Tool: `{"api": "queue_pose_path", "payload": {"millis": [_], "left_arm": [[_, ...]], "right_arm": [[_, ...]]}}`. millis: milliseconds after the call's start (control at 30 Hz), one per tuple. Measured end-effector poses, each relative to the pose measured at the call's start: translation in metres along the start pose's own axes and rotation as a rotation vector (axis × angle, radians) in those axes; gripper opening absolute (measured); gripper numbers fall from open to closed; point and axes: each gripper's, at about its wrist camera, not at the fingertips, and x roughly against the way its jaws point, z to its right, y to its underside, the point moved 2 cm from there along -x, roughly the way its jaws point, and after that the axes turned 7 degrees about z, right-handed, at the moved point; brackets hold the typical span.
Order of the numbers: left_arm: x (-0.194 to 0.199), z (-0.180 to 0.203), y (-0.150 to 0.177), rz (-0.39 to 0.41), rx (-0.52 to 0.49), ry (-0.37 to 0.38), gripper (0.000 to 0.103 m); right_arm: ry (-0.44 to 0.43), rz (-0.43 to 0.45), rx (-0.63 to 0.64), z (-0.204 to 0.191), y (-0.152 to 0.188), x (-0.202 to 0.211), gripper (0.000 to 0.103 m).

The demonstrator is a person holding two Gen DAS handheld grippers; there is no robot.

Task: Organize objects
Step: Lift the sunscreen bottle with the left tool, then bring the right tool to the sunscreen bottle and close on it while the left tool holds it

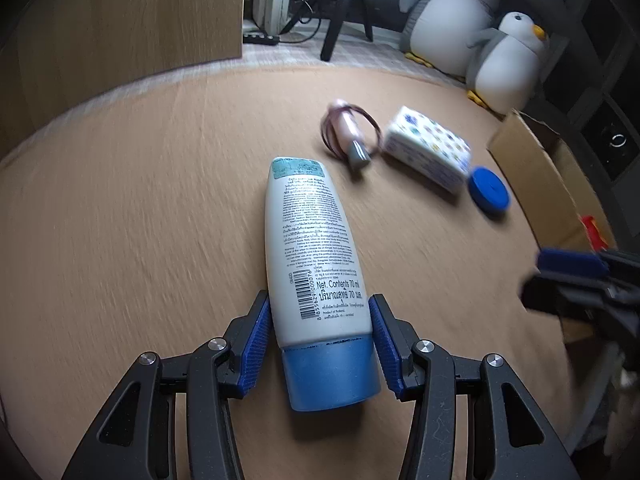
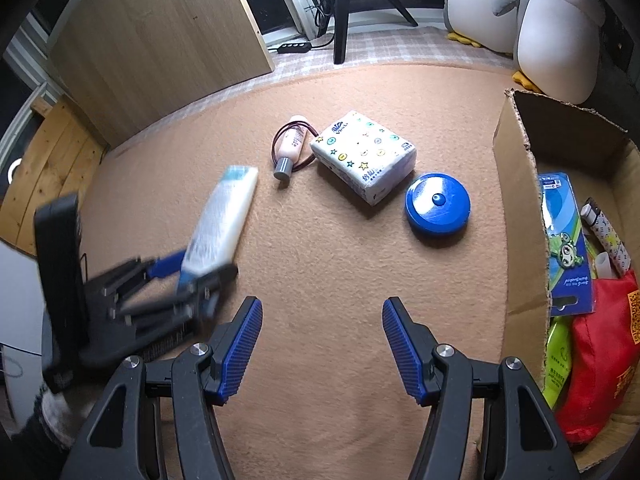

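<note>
Left wrist | left gripper point(image 1: 320, 344) clamps lotion tube point(image 1: 312, 256) (cap end) | right gripper point(image 2: 322, 344) released, nothing between fingers

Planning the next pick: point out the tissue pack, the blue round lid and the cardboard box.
tissue pack point(image 2: 362, 151): right wrist view, on its printed top face.
blue round lid point(image 2: 437, 203): right wrist view, on its top near the centre knob.
cardboard box point(image 2: 520, 208): right wrist view, on its near side wall.
</note>
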Motion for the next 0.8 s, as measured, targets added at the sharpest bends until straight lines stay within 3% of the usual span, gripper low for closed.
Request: {"api": "queue_pose_path", "payload": {"millis": [333, 500, 667, 800], "left_arm": [[0.020, 0.015, 0.030, -0.041, 0.030, 0.042, 0.053], [0.028, 0.009, 0.031, -0.038, 0.030, 0.019, 0.072], [0.032, 0.001, 0.030, -0.046, 0.023, 0.015, 0.080], [0.031, -0.003, 0.030, -0.062, 0.034, 0.027, 0.081]], "right_arm": [[-0.056, -0.041, -0.020, -0.004, 0.014, -0.013, 0.059], [-0.065, -0.062, -0.021, -0.009, 0.022, -0.018, 0.059], [-0.071, -0.085, -0.031, -0.014, 0.025, -0.024, 0.062], [-0.079, -0.100, -0.035, -0.017, 0.025, -0.030, 0.063]]}}
